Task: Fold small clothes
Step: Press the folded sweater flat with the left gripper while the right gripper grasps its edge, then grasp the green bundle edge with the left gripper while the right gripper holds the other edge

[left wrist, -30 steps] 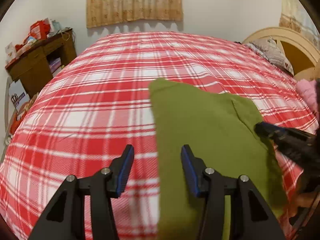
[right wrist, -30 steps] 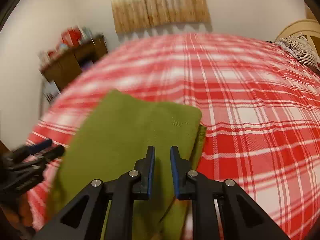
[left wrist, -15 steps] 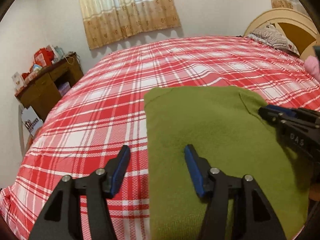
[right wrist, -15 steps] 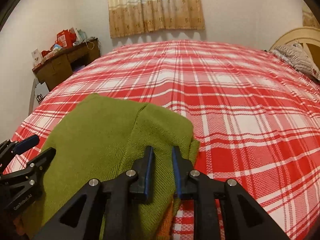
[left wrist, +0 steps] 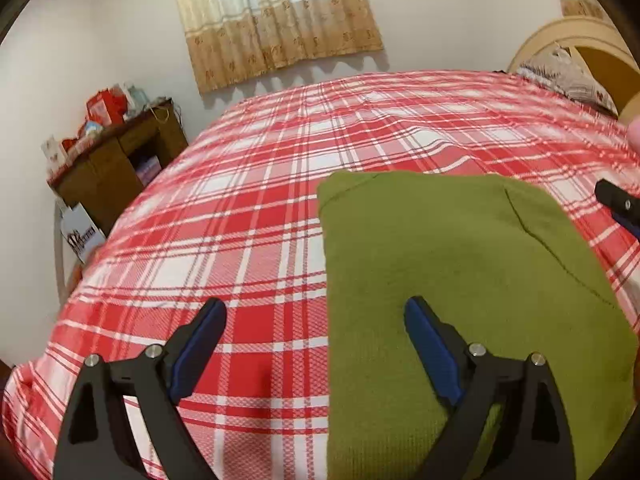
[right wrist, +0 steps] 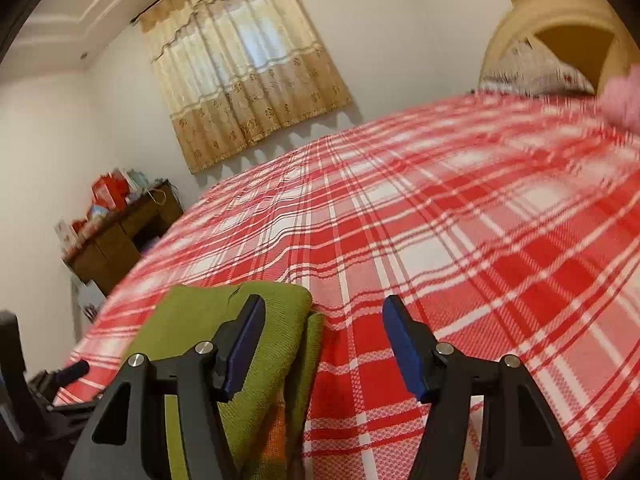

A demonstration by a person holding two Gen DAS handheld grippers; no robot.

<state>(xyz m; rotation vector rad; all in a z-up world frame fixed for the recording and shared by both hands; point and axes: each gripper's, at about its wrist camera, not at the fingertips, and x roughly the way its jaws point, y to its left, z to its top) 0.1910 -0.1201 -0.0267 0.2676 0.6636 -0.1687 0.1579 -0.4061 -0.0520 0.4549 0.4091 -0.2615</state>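
Bedroom, red plaid bed (left wrist: 260, 240) filling both views. Left wrist: left gripper (left wrist: 316, 344) is hanging wide open and empty, the folded green sweater (left wrist: 440, 264) lying under its right jaw. Right wrist: right gripper (right wrist: 324, 344) is gaping empty too, sweater (right wrist: 256, 344) under its left jaw. Looks soft and floppy; I'd be pinching a corner.

green knit garment (left wrist: 460, 264) | folded, flat | on plaid bedspread (left wrist: 248, 224)

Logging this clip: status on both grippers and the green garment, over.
Left gripper open, empty, over the garment's left edge. Right gripper open, empty. Green garment folded, flat on the plaid bedspread. Nothing in the way.
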